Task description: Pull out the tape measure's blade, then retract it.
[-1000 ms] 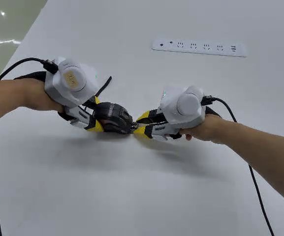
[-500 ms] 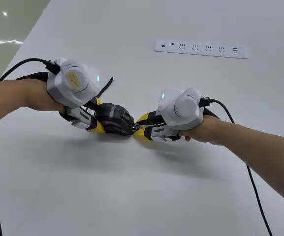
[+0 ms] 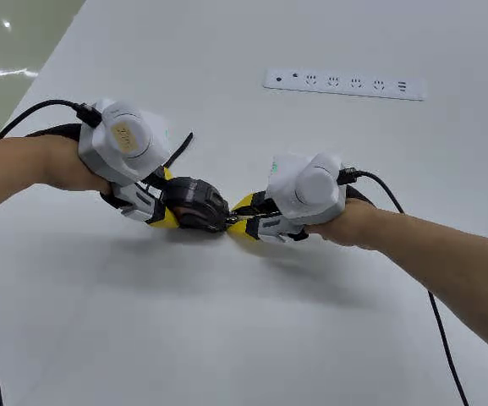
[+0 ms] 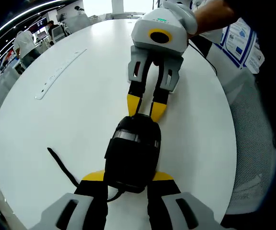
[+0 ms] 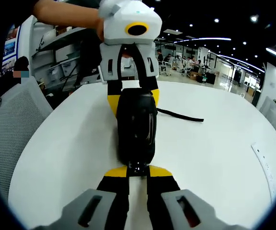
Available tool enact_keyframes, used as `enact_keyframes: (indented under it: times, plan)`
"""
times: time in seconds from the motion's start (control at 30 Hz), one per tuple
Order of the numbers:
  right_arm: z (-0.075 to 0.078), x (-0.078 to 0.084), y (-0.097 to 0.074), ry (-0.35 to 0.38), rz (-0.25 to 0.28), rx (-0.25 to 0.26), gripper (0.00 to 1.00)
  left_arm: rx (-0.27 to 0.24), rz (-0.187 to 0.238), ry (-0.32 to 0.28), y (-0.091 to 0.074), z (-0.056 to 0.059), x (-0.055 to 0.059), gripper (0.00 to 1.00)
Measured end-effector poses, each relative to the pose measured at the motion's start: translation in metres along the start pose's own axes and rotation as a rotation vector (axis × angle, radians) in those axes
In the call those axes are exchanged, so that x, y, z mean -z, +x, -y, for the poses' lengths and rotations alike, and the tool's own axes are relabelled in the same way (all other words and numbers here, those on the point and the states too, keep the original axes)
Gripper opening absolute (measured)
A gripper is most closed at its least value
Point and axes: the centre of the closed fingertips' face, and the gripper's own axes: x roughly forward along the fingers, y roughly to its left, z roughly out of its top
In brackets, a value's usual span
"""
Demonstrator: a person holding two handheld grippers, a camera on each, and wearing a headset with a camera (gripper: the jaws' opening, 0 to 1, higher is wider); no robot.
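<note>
White table (image 3: 227,338), rounded black tape measure (image 3: 194,203)

Tape measure (image 3: 194,203) on table (image 3: 227,338), between left gripper (image 3: 167,196) jaws; right gripper (image 3: 239,214) at its far end; power strip (image 3: 343,83) well beyond both.

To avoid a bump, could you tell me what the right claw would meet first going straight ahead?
The tape measure, touching the right claw; the left claw grips its far end.
</note>
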Motion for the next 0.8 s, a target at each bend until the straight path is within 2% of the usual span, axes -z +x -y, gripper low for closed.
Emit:
enact_keyframes:
  times: [0.8]
  plan:
    - [0.0004, 0.0011, -0.0029, -0.026, -0.01, -0.002, 0.11, 0.01, 0.01, -0.009, 0.0004, -0.0015, -0.0003, 0.28]
